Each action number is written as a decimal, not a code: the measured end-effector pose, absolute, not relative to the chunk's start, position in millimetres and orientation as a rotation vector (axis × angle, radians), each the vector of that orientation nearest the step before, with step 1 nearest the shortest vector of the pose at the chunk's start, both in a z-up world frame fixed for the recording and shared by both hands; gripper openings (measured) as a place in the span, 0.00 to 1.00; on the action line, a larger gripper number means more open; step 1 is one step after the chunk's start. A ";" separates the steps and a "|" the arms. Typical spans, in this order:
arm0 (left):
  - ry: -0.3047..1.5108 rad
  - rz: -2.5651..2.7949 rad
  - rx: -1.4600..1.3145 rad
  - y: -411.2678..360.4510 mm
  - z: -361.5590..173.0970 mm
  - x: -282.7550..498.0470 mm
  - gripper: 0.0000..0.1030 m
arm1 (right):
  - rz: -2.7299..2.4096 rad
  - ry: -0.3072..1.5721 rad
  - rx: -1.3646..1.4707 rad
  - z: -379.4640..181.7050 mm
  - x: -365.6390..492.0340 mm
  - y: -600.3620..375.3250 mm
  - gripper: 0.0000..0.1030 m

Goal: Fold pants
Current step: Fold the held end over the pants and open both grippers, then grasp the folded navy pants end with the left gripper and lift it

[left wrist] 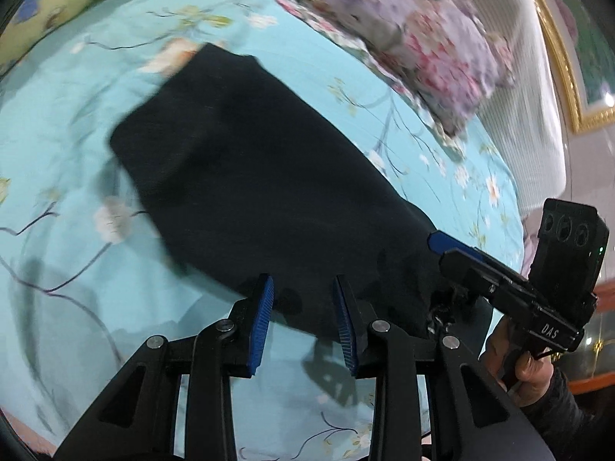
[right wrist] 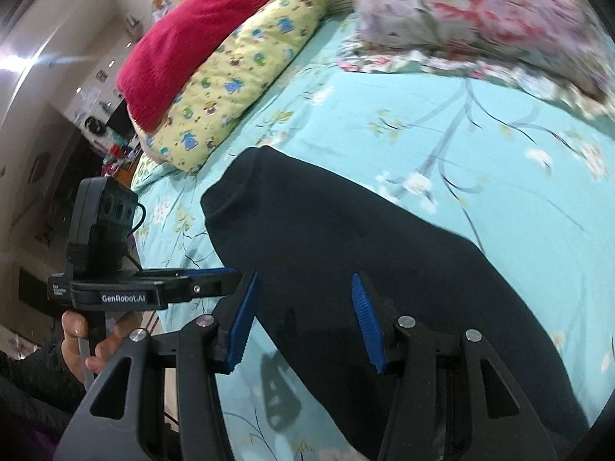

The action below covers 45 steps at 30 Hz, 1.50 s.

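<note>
Dark pants (left wrist: 246,161) flat on bedsheet (left wrist: 69,230)

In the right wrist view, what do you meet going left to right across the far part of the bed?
Red cushion → yellow patterned pillow → purple and pink floral quilt. All three lie beyond the black pants on the turquoise floral sheet.

Matt black cloth pants (left wrist: 246,176)
</note>
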<state>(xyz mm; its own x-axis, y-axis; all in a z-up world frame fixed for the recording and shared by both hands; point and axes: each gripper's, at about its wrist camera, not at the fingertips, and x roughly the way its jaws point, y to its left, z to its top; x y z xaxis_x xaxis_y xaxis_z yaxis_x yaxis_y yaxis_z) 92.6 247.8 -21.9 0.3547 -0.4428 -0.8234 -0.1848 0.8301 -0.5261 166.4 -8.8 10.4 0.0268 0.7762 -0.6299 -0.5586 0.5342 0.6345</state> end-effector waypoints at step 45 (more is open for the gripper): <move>1.179 0.026 -0.799 319.1 -61.7 117.1 0.39 | 1.340 1.199 -0.195 1.6 249.6 178.0 0.50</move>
<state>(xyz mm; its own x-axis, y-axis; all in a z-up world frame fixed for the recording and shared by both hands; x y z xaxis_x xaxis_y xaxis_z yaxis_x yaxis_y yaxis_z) 117.1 319.1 -61.7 0.4141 -0.3785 -0.8278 -0.4152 0.7308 -0.5418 249.6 178.0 1.6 -0.2213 0.6318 -0.7428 -0.8083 0.3073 0.5022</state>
